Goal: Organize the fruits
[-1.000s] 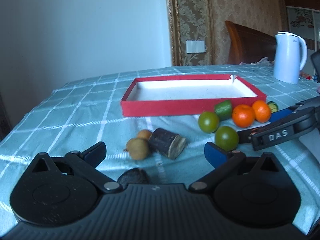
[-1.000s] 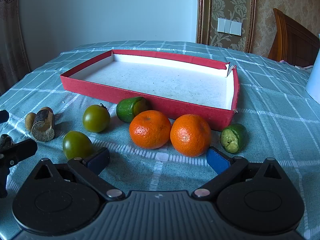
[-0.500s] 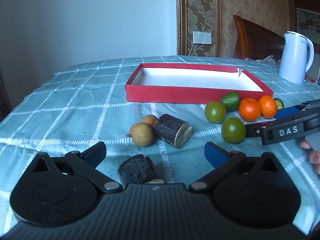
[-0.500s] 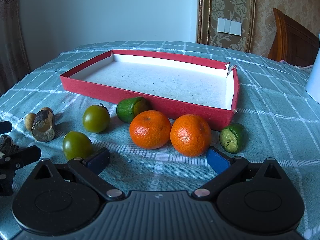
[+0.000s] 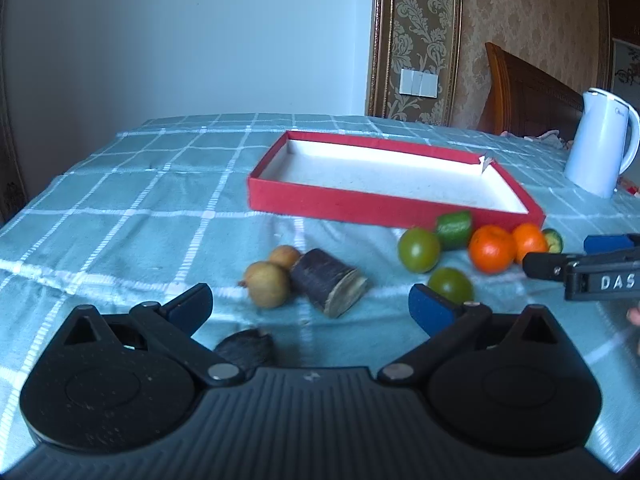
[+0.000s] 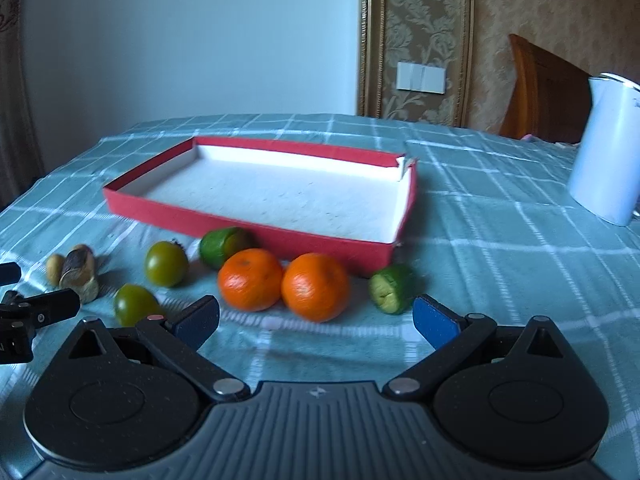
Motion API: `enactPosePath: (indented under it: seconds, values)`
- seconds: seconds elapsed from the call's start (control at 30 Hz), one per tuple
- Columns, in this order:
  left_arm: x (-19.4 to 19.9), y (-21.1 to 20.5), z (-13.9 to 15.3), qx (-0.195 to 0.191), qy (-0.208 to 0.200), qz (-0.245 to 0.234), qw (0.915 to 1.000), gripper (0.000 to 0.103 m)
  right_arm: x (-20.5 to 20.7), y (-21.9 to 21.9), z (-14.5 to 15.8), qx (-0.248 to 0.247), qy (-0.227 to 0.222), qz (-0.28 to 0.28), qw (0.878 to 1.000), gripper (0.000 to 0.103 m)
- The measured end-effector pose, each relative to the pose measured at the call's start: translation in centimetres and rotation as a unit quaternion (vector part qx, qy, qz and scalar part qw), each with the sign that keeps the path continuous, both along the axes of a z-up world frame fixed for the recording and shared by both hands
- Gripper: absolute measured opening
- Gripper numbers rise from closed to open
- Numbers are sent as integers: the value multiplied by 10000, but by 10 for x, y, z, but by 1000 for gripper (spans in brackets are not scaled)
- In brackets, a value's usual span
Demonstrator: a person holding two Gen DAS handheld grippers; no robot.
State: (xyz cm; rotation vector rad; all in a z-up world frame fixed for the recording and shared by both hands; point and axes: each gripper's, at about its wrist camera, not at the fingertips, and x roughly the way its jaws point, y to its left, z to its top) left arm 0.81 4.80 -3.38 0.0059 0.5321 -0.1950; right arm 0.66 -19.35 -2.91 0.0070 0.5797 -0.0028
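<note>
Fruits [image 6: 250,279] beside red tray [image 6: 248,224]; both grippers' fingers apart, right gripper [image 5: 582,270] apparently lettered "DAS".

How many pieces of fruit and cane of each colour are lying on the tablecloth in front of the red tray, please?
Orange: 2 tangerines
Green, round: 2 tomatoes
Green, cut: 2 pieces
Tan: 2 small round fruits
Dark: 2 cane chunks
Total: 10, none in the red tray.
</note>
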Motion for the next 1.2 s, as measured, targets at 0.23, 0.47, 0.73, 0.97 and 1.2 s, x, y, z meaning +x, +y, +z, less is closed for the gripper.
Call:
enactPosePath:
  seconds: [0.23, 0.47, 0.73, 0.97, 1.2]
  values:
    - [6, -20, 15, 70, -34, 22, 10000, 103, 0, -9, 5, 310, 31, 5, 9995, 103]
    - [17, -30, 23, 53, 220, 44, 9997, 103, -7, -14, 8, 292, -78, -51, 9995, 103]
    - [12, -43, 27, 324, 92, 126, 9994, 103, -15, -18, 11, 226, -201, -95, 9995, 103]
    - [7, -47, 32, 379, -22, 130, 9992, 103, -19, -20, 10, 257, -223, -60, 9994, 103]
    - [1, -52, 38, 534, -215, 220, 9981, 103, -24, -18, 12, 208, -299, -61, 9993, 103]
